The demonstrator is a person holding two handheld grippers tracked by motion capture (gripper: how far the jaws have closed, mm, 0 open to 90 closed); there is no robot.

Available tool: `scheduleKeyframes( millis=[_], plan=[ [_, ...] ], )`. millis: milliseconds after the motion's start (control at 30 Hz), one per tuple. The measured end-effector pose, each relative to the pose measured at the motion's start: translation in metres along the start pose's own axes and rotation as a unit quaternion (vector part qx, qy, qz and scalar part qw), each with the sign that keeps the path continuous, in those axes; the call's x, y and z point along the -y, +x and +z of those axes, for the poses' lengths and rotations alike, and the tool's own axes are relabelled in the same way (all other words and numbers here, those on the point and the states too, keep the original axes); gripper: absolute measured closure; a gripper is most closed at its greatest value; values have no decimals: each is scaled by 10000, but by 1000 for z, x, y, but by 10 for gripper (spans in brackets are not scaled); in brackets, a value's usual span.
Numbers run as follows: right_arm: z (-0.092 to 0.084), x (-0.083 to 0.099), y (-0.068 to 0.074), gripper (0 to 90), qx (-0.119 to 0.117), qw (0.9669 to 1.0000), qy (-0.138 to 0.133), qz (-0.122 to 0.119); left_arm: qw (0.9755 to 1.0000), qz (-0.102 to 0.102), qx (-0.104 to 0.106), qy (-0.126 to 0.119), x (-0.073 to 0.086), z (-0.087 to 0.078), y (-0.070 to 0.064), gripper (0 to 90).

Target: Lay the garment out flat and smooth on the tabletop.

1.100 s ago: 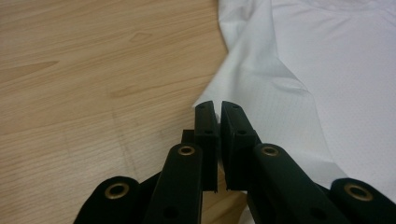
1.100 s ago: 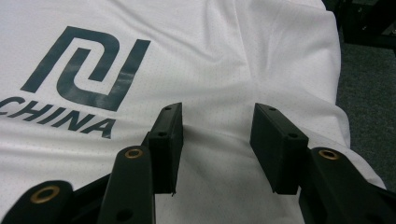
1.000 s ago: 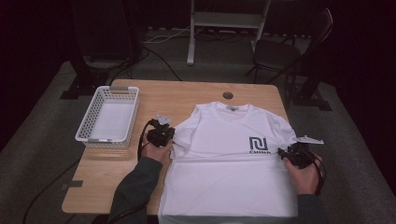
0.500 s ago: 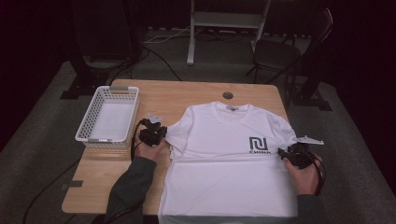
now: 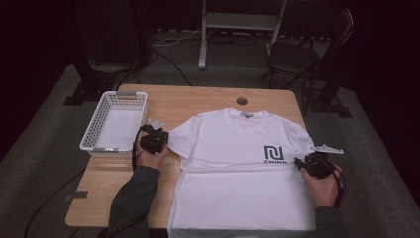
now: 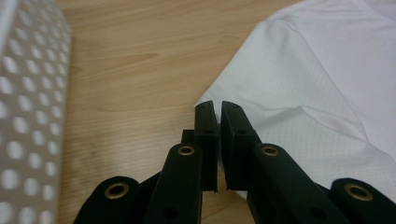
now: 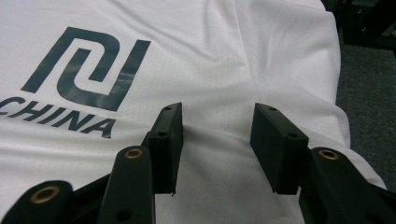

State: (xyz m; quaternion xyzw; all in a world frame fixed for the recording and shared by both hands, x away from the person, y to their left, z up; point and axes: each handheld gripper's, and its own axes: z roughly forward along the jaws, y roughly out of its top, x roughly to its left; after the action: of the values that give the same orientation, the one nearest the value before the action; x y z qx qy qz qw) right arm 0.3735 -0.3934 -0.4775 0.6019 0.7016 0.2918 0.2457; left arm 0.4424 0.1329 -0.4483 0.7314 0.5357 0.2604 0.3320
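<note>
A dark room with grey carpet (image 5: 44,148), a black chair (image 5: 297,54) and a white stand (image 5: 237,22).

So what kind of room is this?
Probably a workshop or recording studio, not a home: a wooden table stands on grey carpet with cables, a metal stand and a folding chair behind it in the dark.

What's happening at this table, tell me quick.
A person is working on a white T-shirt spread flat on the wooden table. The left gripper is shut at the edge of one sleeve; whether it pinches fabric is unclear. The right gripper is open over the opposite side, near the printed logo. A white basket sits beside the shirt.
</note>
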Motion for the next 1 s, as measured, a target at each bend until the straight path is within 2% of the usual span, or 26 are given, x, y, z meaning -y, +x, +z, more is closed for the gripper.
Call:
scheduleKeyframes(
  millis=[100,233,333,367,400,433,467,567,633,700,767,833,900,1000],
  plan=[
    [0,0,0,529,-2,10000,12,-5,9998,-51,-199,-49,-4,-3,4,866],
    [0,0,0,529,2,10000,10,0,9993,-151,-315,-146,-6,-7,7,826],
    [0,0,0,529,-2,10000,5,-3,9993,-193,-253,-209,-5,-10,6,756],
    [0,0,0,528,-3,10000,5,0,9994,-188,-121,-262,-2,-14,2,740],
    [0,0,0,528,-3,10000,5,0,9994,-188,-121,-262,-2,-14,2,729],
    [0,0,0,528,0,10000,9,-2,9995,-154,114,-244,1,-15,-4,713],
    [0,0,0,528,0,10000,7,2,9992,8,371,-169,6,-15,-13,702],
    [0,0,0,527,0,10000,2,0,9979,280,579,97,13,-11,-27,698],
    [0,0,0,525,2,10000,17,-7,9974,378,561,253,17,-6,-31,699],
    [-1,0,0,525,-4,10000,21,-8,9961,417,637,454,19,-1,-32,705],
    [-1,0,0,525,-10,10000,29,-10,9950,604,528,592,21,3,-34,712],
    [-1,0,0,525,-11,10000,33,-11,9949,611,456,663,23,6,-32,719],
    [-1,0,0,525,-15,10000,31,-11,9950,616,471,623,25,7,-30,718],
    [-1,0,-1,523,-14,10000,59,-11,9949,739,247,637,23,8,-26,715]
  ],
)
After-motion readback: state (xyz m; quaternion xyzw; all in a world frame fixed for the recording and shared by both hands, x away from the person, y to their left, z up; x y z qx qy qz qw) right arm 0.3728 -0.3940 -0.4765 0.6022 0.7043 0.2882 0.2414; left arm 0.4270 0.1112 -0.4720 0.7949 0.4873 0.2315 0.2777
